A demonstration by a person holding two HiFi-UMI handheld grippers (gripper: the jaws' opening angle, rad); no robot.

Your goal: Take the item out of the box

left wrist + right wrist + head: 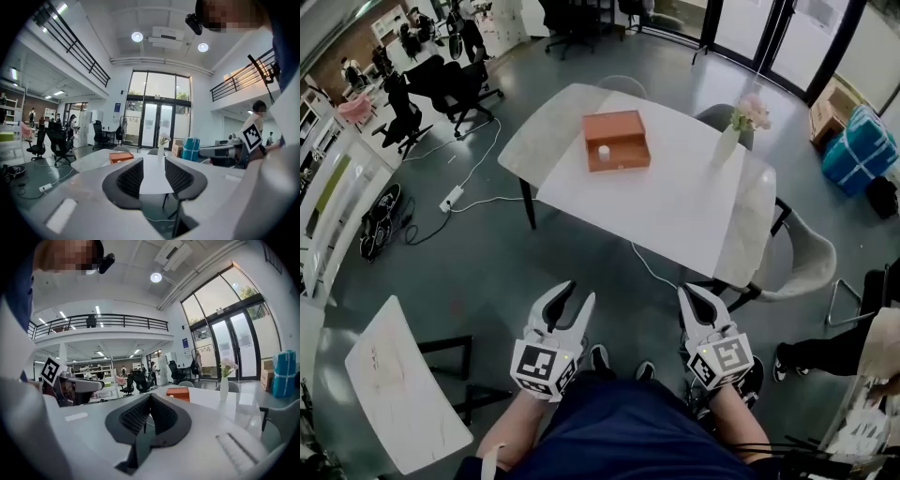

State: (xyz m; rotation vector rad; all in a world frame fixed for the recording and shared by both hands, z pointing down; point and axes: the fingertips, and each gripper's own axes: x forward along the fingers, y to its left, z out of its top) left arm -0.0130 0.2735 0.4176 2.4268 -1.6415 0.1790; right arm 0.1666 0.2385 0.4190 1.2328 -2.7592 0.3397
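An orange box (617, 141) stands open on the white table (675, 216), far ahead of both grippers. A small white item (604, 150) sits inside it. Held low near the person's body, well short of the table, my left gripper (578, 292) has its jaws apart with nothing between them. My right gripper (689, 292) is beside it with its jaws closed together and empty. In the left gripper view the box (121, 156) shows small beyond the parted jaws of the left gripper (153, 176). The right gripper view has the box (178, 393) past the right gripper (150, 398).
A white vase with pink flowers (739, 125) stands at the table's far right. Grey chairs (802, 262) sit round the table, and a cable (652, 270) runs across the floor under it. A small white side table (398, 394) is at my left. Black office chairs (441, 89) stand further back.
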